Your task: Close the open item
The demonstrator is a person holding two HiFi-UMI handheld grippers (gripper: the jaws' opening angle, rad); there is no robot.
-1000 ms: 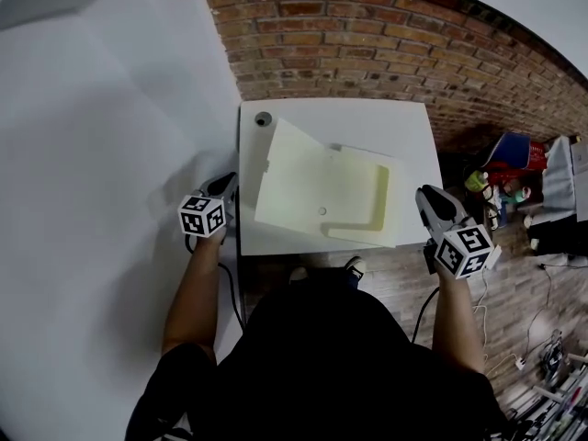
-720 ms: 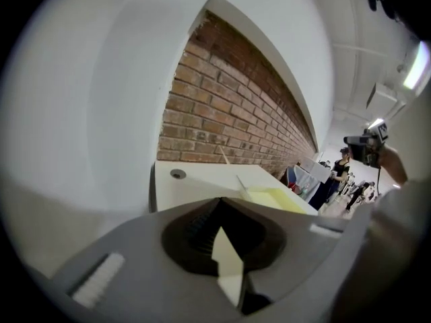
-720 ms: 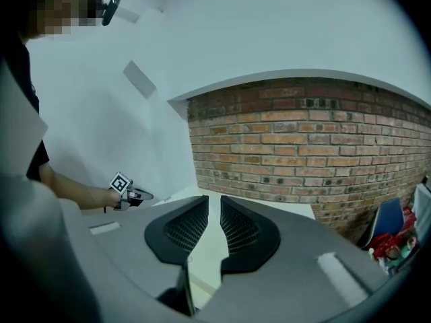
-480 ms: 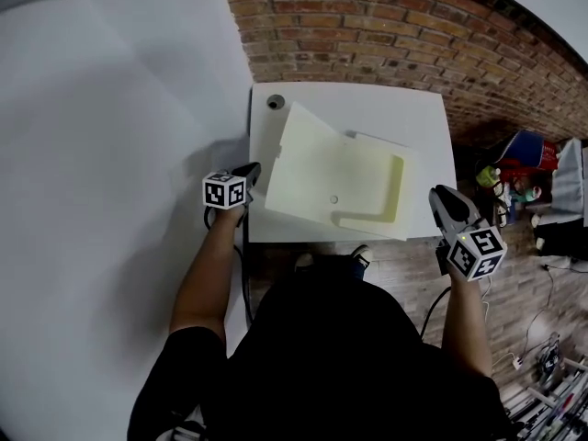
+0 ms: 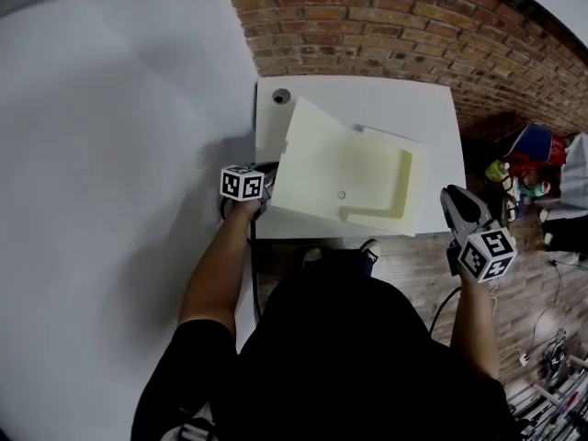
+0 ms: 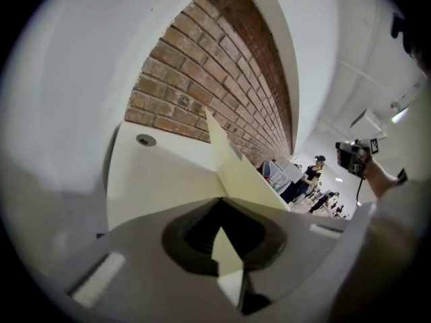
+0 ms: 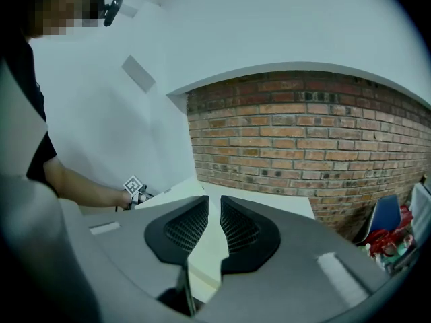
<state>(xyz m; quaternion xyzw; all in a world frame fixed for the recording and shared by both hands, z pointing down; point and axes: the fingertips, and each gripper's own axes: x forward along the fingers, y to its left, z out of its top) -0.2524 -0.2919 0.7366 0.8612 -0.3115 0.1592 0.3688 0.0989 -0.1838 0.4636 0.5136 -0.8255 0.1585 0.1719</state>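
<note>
A cream cardboard box lies open on the white table (image 5: 441, 108). Its lid (image 5: 317, 159) stands tilted up on the left, and its shallow base (image 5: 390, 186) lies flat on the right. My left gripper (image 5: 266, 186) is shut, and its tips sit against the lid's lower left edge. In the left gripper view the lid (image 6: 232, 170) rises straight from the closed tips of the left gripper (image 6: 222, 199). My right gripper (image 5: 452, 198) hovers off the table's right front corner, apart from the box, shut with nothing in it. The right gripper (image 7: 214, 204) looks across the table (image 7: 269, 197).
A round cable hole (image 5: 281, 96) sits in the table's far left corner. Brick wall and brick floor surround the table, with a white wall at the left. Coloured bags (image 5: 528, 150) lie on the floor at the right. My shoes (image 5: 369, 246) show under the front edge.
My left gripper has moved right, from beside the table to the lid's lower left edge. The right gripper has stayed off the right front corner.
</note>
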